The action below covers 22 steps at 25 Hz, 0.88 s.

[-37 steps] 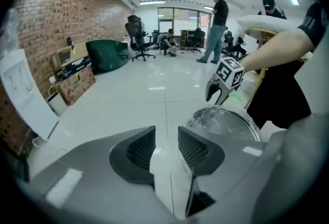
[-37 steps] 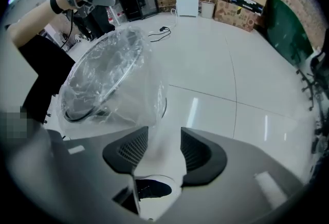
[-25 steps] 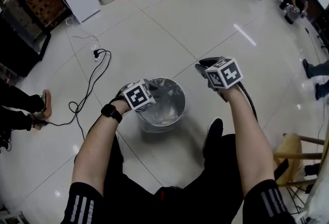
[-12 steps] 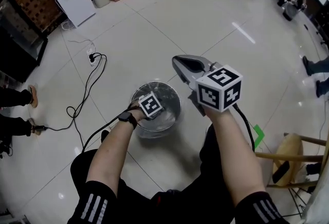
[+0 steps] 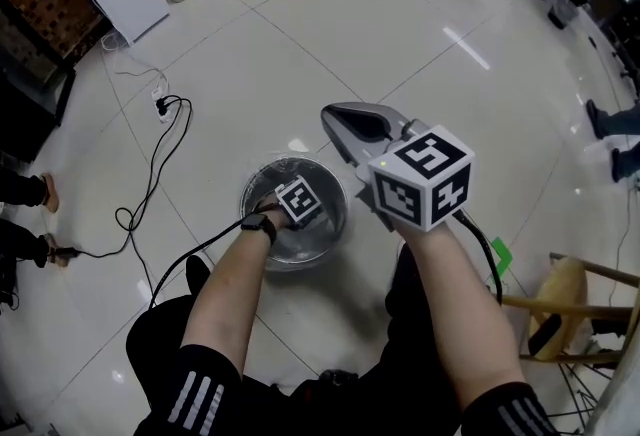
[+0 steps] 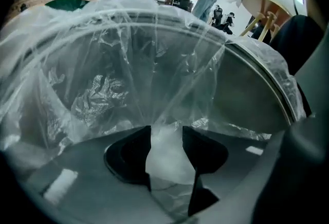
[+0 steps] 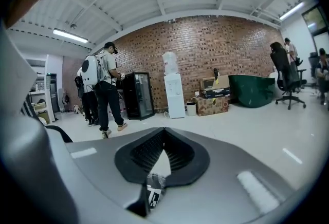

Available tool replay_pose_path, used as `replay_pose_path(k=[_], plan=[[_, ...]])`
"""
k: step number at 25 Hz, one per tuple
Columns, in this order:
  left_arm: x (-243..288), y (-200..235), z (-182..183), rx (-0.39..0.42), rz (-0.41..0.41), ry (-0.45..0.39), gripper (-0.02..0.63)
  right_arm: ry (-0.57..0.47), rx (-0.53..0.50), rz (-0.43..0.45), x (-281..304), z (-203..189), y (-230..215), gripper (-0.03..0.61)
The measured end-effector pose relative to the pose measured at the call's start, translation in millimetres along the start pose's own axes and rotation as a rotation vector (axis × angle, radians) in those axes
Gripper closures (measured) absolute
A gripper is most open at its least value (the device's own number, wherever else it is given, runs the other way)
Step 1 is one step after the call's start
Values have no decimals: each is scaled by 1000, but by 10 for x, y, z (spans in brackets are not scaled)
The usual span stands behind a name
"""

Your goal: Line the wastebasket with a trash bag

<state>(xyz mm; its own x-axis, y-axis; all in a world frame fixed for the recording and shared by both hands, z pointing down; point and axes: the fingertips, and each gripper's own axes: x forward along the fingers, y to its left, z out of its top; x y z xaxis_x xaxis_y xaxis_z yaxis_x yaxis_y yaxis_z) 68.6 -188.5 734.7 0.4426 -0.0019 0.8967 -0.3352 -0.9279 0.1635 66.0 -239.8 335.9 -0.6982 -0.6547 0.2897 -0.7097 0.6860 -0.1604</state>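
Work down into the round shiny metal wastebasket (image 5: 295,261) on the pale tiled floor, along its middle and not against one wall; push the thin clear plastic trash bag (image 6: 103,92) down until flat on the bottom, judging by the crumpled slack low on the far side; go slowly enough to let trapped air escape, or risk ballooning film; mind the bag's mouth, folded out over the rim wherever visible, since a hard downward shove could drag that hem back inside; let go of the film completely before lifting out, to avoid hauling the liner up again; bring in the idle hand only to steady the rim if the basket starts to slide.

Down inside the wastebasket with the left tongs (image 6: 167,148), tilted steeply toward the bottom; jaws apart and just opened wider, with a bunch of bag film between them and pleats fanning from there up to the rim; apparently loose there, not pinched.

Well above the wastebasket and off to its right with the right tongs (image 5: 338,119); pressed together on nothing, aimed out across the room, clear of both basket and bag.
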Motion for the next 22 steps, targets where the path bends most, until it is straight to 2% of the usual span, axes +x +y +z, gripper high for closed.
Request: replay_pose_path(k=[1,4,8,10,15,18,22], plan=[[31,-15,-44,-15,-15,17,426,1,3,-4,-1,-6,-15,571],[24,112,-7,22,37,-7,426,-5,13,-6,9,-7,-32,571],[-89,-192,-163,-21,-67,62,426,-21,12,-6,11,6,-47,571],[-248,-315,-199,-16,-84,85,426,-28,18,-3,24,18,-45,571],[-753,-417,81,109,5,-7,426,-19,19,1,25,-9,2,571],[-1040,-563,46,130,9,-3,428,24,21,12,41,-108,38,571],[-1395,-679,-60,147,20,-2,428,130,18,9,108,-409,-35,571]])
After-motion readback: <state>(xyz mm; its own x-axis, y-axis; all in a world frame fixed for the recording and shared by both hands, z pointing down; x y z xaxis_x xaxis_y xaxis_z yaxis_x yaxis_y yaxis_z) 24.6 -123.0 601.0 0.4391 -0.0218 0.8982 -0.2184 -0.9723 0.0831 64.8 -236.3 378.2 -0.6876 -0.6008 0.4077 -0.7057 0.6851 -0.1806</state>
